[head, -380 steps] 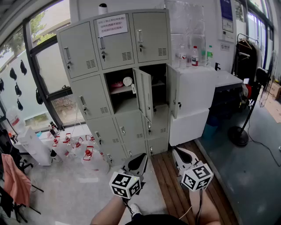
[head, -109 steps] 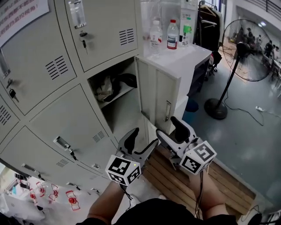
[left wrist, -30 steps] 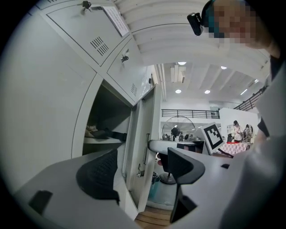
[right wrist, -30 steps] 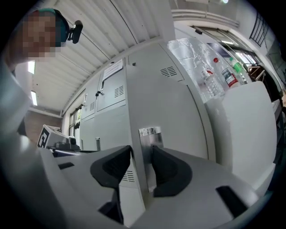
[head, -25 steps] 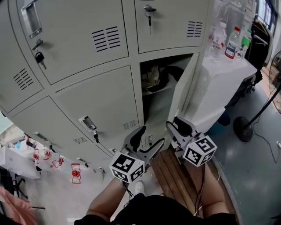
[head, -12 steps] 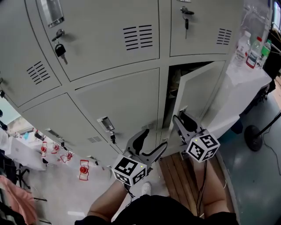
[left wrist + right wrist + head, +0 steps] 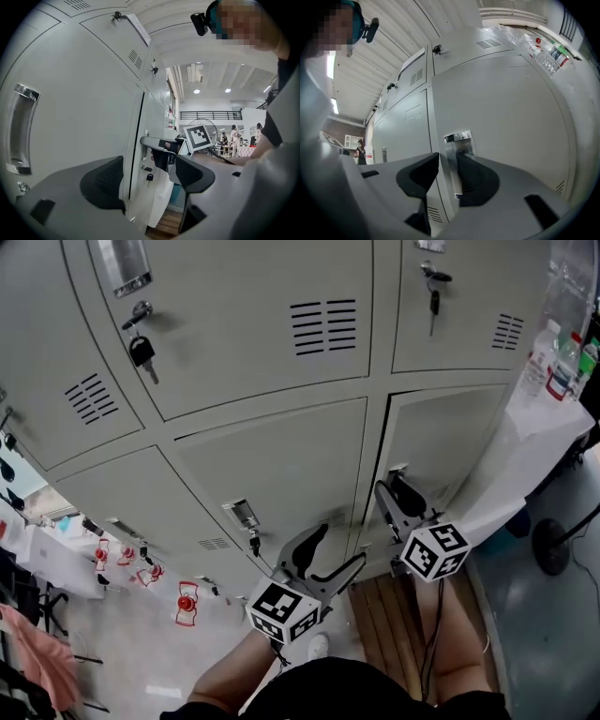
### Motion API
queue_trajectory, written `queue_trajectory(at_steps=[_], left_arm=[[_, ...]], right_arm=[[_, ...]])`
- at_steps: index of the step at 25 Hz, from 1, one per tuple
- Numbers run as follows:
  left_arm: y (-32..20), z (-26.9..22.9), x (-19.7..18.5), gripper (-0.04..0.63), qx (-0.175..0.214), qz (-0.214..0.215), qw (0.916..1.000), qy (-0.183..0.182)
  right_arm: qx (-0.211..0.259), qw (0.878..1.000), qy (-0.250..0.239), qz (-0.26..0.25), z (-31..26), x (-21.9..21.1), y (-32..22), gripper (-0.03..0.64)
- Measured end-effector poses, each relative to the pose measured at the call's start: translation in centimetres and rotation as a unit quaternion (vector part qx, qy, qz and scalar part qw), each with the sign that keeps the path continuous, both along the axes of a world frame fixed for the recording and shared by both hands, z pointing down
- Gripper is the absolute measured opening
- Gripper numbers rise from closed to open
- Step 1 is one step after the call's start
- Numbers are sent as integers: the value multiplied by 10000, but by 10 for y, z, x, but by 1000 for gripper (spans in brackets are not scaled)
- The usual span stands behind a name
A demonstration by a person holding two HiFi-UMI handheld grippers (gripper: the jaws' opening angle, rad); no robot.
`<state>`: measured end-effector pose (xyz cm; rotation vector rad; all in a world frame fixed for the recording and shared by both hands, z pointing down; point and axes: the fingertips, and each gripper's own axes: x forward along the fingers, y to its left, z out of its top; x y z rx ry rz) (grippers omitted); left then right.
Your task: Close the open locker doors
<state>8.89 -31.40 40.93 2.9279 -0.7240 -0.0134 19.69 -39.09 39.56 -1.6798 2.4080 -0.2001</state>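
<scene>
Closure looks all but complete: the locker door (image 7: 450, 437), ajar with a dark gap half a second ago, now lies flush in the locker bank (image 7: 281, 324), and no other door in view stands open. The right gripper (image 7: 392, 489) rests against it, jaws part-way apart astride the handle (image 7: 457, 140) without clamping. The left gripper (image 7: 339, 546) hangs spread and empty nearby.

The lockers (image 7: 272, 456) wall off everything ahead, doors flush, only keys (image 7: 142, 351) jutting out. The white counter (image 7: 525, 442) with bottles (image 7: 562, 362) shuts off the right. Open air lies below, where the left gripper (image 7: 339, 547) hangs clear; jugs (image 7: 187, 601) crowd the floor (image 7: 131, 662) at left.
</scene>
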Motion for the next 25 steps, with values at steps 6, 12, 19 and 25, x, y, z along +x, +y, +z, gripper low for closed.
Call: queue_trajectory(at_steps=[6,12,19,25], left_arm=[[-5,-1,4,357,-1,-12,10000,9],[-9,-1,5,357,-3,-87,10000,43],[-12,-2,2,357,0,-198,9998,49],[-12,-1,5,357,-10,-241,9997,44]], right_arm=[[-12,10000,13,-61,1,-1,-10,132],[-23,9999,37,-120,2,-1,-17,132],[-12,9998,32,-220,2,-1,-22,137],[-3,9996,74,-287,2,-1,-23,138]])
